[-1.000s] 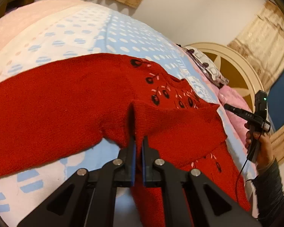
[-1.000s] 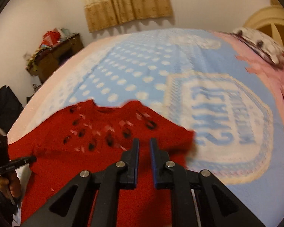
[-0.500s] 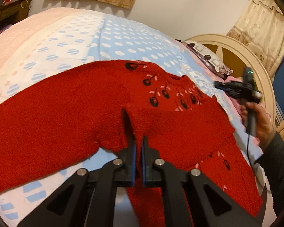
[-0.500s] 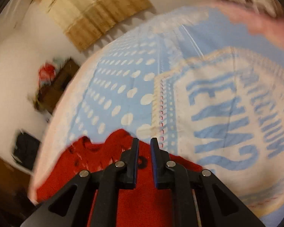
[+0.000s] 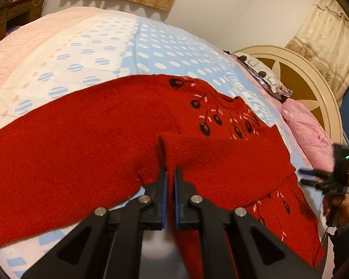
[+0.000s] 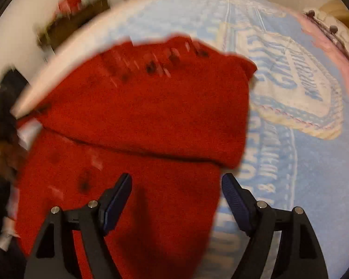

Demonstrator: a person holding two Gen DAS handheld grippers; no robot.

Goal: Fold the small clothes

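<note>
Left gripper pinches red sweater fold; right gripper gapes wide, empty: lay sleeve flat across body, release gently, avoid dragging 1 layer.

Motion-blurred sweater; hem past bottom edge.

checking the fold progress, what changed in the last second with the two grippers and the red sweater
The right gripper opened: its jaws, near shut a second ago, now stand wide apart with nothing between them, and it swung round to look down on the red sweater, whose sleeve lies folded across the body. The left gripper stayed shut on a fold of the sweater, and the sweater stayed on the bed.
</note>
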